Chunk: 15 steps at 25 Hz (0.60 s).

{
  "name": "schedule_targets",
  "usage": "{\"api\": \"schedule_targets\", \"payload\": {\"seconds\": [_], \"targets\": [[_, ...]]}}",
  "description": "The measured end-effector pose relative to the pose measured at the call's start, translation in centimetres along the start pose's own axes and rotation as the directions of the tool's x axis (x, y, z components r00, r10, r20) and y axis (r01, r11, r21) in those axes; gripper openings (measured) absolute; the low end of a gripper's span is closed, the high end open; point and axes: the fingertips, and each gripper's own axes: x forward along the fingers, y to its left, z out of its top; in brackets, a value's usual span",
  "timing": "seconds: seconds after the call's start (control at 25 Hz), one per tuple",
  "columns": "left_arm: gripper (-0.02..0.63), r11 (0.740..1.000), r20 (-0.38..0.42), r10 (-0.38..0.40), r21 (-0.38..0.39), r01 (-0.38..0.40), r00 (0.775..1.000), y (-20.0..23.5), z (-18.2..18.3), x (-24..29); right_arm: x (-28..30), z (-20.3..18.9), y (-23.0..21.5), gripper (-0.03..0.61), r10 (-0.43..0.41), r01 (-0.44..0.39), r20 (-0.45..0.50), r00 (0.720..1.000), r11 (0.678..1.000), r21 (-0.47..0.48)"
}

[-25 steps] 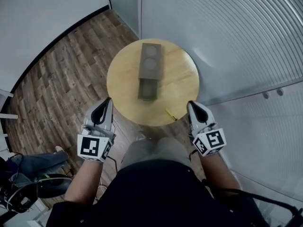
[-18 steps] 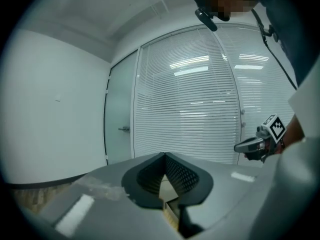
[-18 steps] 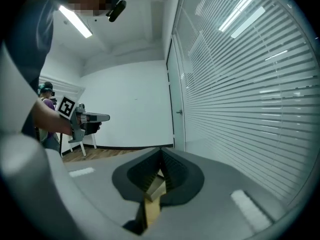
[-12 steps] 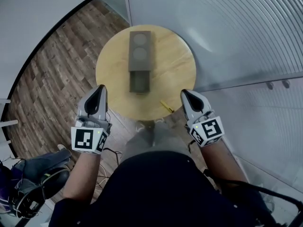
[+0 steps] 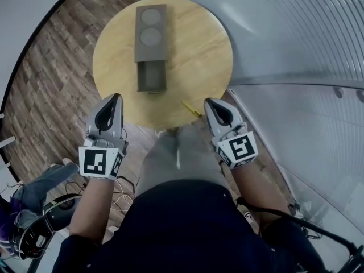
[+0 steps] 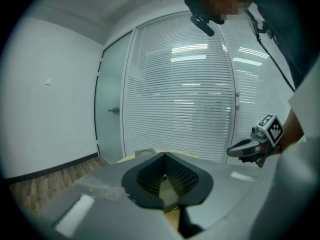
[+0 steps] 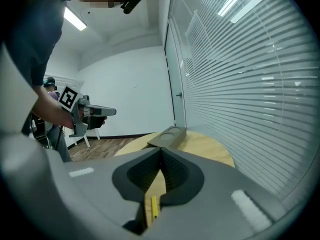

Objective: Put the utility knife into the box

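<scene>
Head view is showing the utility knife (image 5: 191, 108), small and yellow. It is lying flat on the round table (image 5: 199, 56), on the person's side of the box (image 5: 151, 38) and a bit to its right, very near the table's rim. The box is sitting further in, with its open end facing the person.

The right gripper (image 5: 211, 104) is hanging just beside the knife, on the side away from the box. Its jaws are pressed together with nothing in them. The left gripper (image 5: 111, 104) is hanging near the rim to the box's left, also pinched together and holding nothing.

The knife is thin and lying so close to the rim that a bump from closed jaws could be knocking it onto the floor (I think the jaws need opening first). A pinch at just one end could be letting it tip or slip. The box could also be sliding if the knife is pushed in hard.

To the box's right, a glass wall (image 5: 296, 33) with blinds is curving close by the table, so room there is tight. To the box's left, wood floor (image 5: 51, 84) is lying open. Bare tabletop is lying between knife and box.
</scene>
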Motion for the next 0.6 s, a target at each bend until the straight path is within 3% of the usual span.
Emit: {"api": "schedule_targets", "payload": {"seconds": [0.36, 0.6], "targets": [[0.003, 0.999, -0.047, 0.011, -0.040, -0.012, 0.999, 1.0, -4.7, 5.2, 3.2, -6.8, -0.6, 0.008, 0.059, -0.060, -0.077, 0.995, 0.998, -0.019], [0.003, 0.999, -0.082, -0.003, -0.034, 0.000, 0.997, 0.1, -7.1, 5.8, 4.2, -11.9, -0.2, 0.009, 0.082, -0.091, -0.150, 0.985, 0.995, -0.049]]}}
